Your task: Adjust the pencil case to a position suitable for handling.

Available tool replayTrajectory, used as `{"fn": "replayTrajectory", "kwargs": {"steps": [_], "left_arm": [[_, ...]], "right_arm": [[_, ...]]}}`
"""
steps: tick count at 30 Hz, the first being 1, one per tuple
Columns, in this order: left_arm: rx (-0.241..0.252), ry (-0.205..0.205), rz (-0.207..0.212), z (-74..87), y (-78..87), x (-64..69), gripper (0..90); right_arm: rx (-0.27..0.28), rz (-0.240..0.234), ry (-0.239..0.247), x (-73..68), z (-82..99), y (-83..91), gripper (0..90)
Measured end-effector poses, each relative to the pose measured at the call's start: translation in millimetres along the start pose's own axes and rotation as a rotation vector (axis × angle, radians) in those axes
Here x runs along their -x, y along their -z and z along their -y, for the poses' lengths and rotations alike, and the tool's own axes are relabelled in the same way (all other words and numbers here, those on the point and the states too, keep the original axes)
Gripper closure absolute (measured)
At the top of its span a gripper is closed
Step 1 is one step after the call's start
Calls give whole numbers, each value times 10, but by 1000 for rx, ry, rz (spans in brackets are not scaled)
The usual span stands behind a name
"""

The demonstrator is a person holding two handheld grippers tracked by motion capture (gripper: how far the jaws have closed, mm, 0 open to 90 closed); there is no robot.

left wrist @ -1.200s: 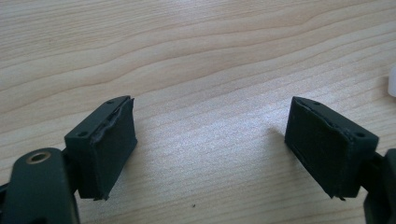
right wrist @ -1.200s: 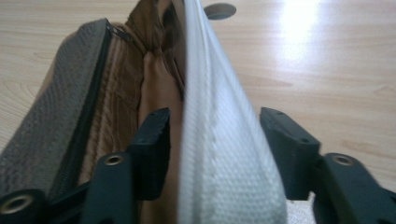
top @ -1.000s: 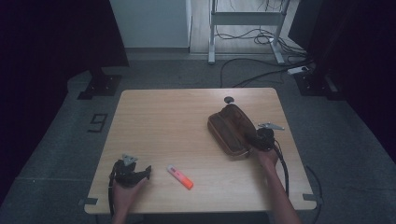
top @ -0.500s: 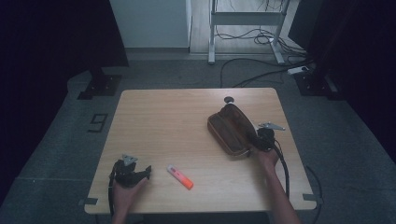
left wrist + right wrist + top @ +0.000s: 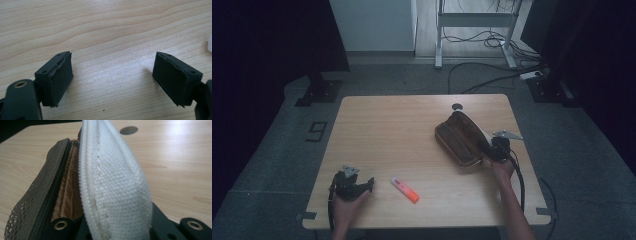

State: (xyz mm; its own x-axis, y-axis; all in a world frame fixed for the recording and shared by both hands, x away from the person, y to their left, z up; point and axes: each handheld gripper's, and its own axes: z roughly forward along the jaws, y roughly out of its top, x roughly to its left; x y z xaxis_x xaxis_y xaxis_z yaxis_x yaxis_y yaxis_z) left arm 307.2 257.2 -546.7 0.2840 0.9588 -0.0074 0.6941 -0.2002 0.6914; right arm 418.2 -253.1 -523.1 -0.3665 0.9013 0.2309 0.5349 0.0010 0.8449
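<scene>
Right gripper (image 5: pixel 490 152) has just clamped pouch flap (image 5: pixel 115 182).

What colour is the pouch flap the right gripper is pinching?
Off-white woven fabric; the flap of the brown pouch shows best in the right gripper view.

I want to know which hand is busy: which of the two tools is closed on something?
The right tool, at the near end of the open brown pencil case, grips its white edge. The left tool is open over bare table.
</scene>
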Motion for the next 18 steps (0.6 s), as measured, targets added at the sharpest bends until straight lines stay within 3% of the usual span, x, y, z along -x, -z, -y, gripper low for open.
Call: {"fn": "replayTrajectory", "kwargs": {"steps": [4, 18], "left_arm": [[0, 0, 0, 0, 0, 0, 163], [0, 0, 0, -1, -1, -1, 162]], "right_arm": [[28, -32, -7, 33, -5, 54, 815], [76, -63, -1, 67, -61, 201, 815]]}}
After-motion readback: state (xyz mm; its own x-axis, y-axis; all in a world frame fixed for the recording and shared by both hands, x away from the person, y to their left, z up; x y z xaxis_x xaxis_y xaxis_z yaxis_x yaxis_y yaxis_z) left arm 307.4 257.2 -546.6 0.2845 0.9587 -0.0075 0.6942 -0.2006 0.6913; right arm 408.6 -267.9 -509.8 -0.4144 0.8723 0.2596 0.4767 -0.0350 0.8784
